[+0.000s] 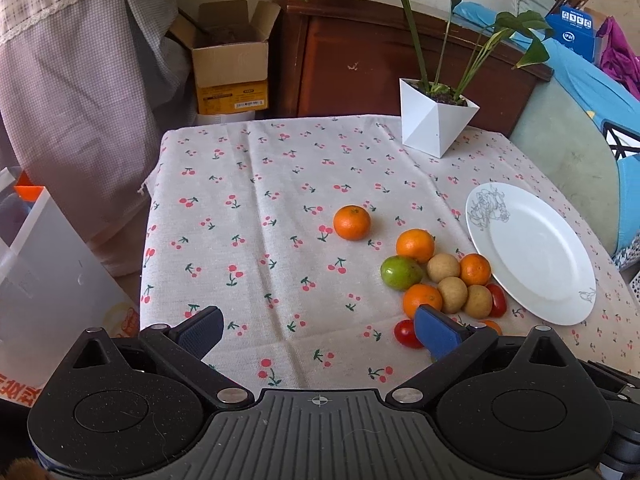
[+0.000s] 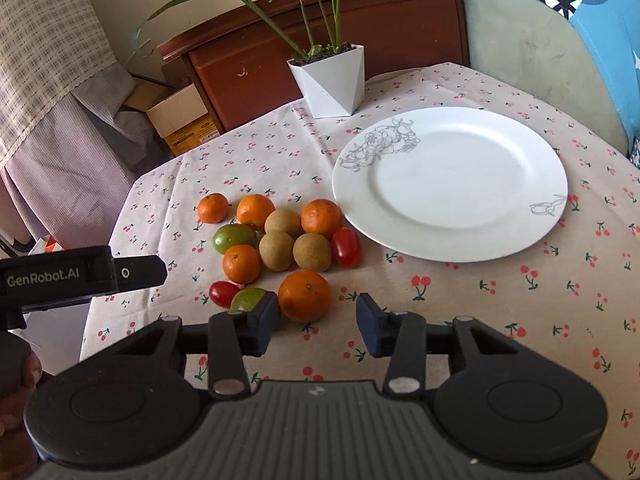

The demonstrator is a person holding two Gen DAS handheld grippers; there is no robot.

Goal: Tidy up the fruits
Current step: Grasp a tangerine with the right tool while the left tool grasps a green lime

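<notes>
A pile of fruit lies on the cherry-print tablecloth [image 1: 260, 280] left of an empty white plate [image 1: 532, 256], which also shows in the right wrist view [image 2: 448, 184]. The pile holds several oranges, brown longans [image 2: 276, 250], a green fruit [image 2: 234, 238] and red cherry tomatoes [image 2: 346, 246]. One orange [image 1: 352, 222] lies apart to the left. My left gripper [image 1: 316, 332] is open and empty, its right finger beside the pile. My right gripper [image 2: 318, 322] is open and empty, just before the nearest orange [image 2: 304, 295].
A white faceted pot with a plant [image 1: 436, 120] stands at the table's back edge. A cardboard box [image 1: 230, 60] and a wooden cabinet [image 1: 360, 64] are behind the table. A clear plastic bin [image 1: 40, 264] is at the left. A cushioned chair [image 2: 540, 48] stands at the right.
</notes>
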